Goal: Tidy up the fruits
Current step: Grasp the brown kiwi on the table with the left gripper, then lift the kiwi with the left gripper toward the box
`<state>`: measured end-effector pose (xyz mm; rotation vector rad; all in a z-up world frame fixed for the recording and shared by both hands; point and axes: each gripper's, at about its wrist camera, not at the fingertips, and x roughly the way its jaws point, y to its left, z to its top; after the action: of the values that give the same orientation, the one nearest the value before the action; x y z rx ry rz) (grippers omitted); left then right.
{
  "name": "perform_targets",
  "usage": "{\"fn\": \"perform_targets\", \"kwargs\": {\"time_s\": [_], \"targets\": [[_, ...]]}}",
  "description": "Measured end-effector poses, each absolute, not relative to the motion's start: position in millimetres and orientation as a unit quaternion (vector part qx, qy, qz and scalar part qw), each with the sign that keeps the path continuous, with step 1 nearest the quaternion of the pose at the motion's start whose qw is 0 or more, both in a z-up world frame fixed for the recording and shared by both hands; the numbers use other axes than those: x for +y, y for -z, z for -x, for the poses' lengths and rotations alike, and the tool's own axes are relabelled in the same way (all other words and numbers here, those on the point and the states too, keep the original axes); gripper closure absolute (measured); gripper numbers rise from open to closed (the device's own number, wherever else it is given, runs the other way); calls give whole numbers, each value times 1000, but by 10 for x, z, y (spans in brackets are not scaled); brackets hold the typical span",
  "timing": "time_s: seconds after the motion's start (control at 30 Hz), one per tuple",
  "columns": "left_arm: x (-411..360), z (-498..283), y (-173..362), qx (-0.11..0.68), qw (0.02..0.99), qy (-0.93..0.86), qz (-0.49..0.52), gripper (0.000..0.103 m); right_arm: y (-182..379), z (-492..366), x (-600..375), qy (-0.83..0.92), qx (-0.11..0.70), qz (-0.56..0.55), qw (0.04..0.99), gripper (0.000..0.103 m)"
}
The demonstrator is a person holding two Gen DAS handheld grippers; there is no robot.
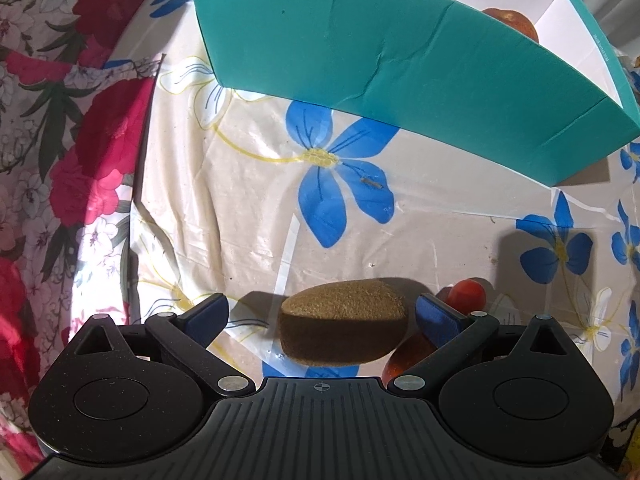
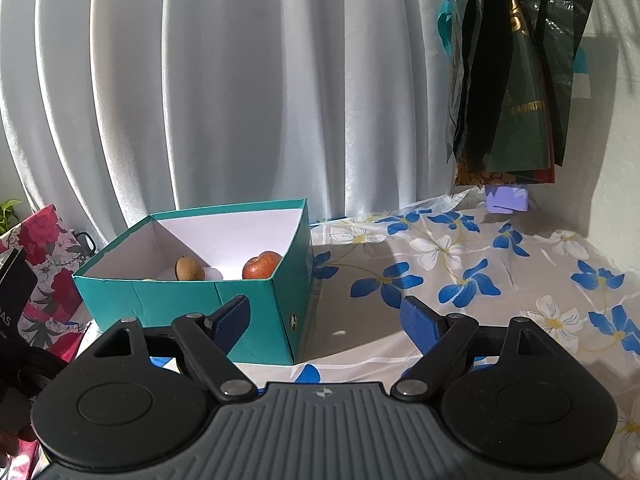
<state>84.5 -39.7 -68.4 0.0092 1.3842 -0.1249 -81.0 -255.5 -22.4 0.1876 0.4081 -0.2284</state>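
Fingers [image 1: 208, 314] of the left gripper [image 1: 322, 316] stand wide on either side of a brown kiwi [image 1: 344, 326] lying on the flowered bench cover [image 1: 248, 200], their pads clear of it; red fruit [image 1: 466, 294] sits just beside it. Right gripper [image 2: 326, 320] fingers spread wide, holding nothing, before the teal box [image 2: 180, 300], which holds a second kiwi [image 2: 189, 268] and an apple [image 2: 261, 266].

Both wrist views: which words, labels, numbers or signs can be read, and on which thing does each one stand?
"AS": white letters, cut off by the picture's edge, on the black card at far left.
Unreadable: small white print on the rim of the teal cardboard box.
Unreadable: gold print on the dark green hanging bag.
Unreadable: tiny line below "AS".
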Motion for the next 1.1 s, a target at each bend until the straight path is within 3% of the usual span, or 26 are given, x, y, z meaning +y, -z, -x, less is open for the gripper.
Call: {"fn": "perform_targets", "kwargs": {"time_s": [1.1], "targets": [[-544,-862,822,627,777,40,-34,3,237,783,-2473,102,217,-91,967,20]]}}
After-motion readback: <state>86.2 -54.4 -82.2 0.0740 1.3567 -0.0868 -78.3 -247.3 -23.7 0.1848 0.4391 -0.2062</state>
